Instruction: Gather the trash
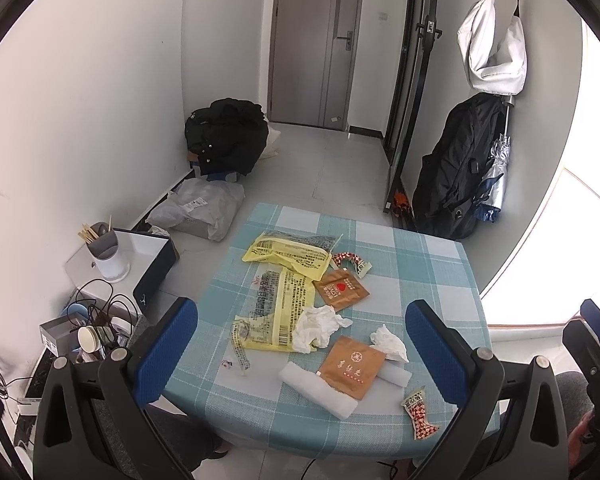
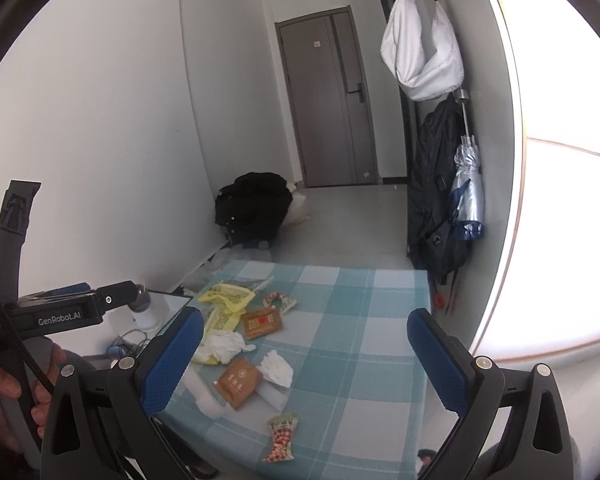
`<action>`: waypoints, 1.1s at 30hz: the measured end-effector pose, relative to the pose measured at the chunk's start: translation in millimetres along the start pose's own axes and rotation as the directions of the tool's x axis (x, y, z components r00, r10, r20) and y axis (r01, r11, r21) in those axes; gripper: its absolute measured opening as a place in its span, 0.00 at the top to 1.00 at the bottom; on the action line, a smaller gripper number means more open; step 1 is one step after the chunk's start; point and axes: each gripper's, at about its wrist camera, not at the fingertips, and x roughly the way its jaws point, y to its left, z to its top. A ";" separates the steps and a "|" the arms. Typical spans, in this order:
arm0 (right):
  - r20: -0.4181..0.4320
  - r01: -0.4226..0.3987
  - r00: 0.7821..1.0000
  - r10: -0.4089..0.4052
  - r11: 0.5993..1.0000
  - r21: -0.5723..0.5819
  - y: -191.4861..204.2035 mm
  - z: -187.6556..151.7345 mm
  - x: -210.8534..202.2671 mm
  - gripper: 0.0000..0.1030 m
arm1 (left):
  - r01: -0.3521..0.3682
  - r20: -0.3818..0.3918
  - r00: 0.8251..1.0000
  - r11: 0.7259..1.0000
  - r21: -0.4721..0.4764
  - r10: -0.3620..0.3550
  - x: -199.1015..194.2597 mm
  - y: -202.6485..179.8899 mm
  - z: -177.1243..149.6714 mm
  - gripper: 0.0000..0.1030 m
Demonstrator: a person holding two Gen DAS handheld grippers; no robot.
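On the checked worktop (image 1: 420, 256), from left to right: yellow wrappers (image 1: 284, 280), crumpled tissue (image 1: 318, 326), two brown sachets (image 1: 351, 366), and a red-patterned packet (image 1: 420, 412). My left tool (image 1: 302, 354) and my right tool (image 2: 304, 360) both hover spread wide above this trash, pinching nothing.
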 end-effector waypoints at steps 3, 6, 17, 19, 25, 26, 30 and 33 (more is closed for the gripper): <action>-0.002 -0.011 1.000 0.011 1.000 0.008 -1.0 0.8 3.4 0.00 | 0.005 -0.009 1.000 1.000 -0.002 -0.005 4.8 0.3 0.8 0.01; -0.013 -0.008 1.000 0.009 1.000 0.015 -1.7 0.8 8.1 0.00 | 0.013 -0.019 1.000 1.000 0.005 -0.013 10.3 1.3 2.5 0.01; -0.116 -0.037 0.993 0.036 0.999 -0.006 4.4 8.9 54.5 0.00 | 0.031 -0.086 0.996 0.998 -0.061 -0.036 51.9 36.3 15.0 0.01; -0.150 -0.057 0.987 0.052 0.998 -0.030 12.6 17.4 70.6 0.00 | 0.039 -0.106 0.993 0.995 -0.096 -0.049 62.5 49.0 18.1 0.01; -0.256 -0.168 0.957 0.138 0.981 -0.101 47.4 44.6 136.5 0.00 | 0.070 -0.166 0.980 0.973 -0.220 -0.108 95.7 86.7 20.8 0.01; -0.276 -0.185 0.949 0.149 0.976 -0.111 53.6 47.0 149.1 0.00 | 0.070 -0.171 0.979 0.968 -0.242 -0.113 100.6 92.8 19.5 0.01; -0.359 -0.252 0.916 0.180 0.954 -0.165 79.6 51.8 203.2 0.00 | 0.068 -0.186 0.974 0.947 -0.314 -0.132 115.7 115.4 13.8 0.01; -0.438 -0.310 0.877 0.198 0.930 -0.200 98.6 47.6 247.5 0.00 | 0.053 -0.200 0.971 0.931 -0.361 -0.132 123.6 129.7 12.2 0.01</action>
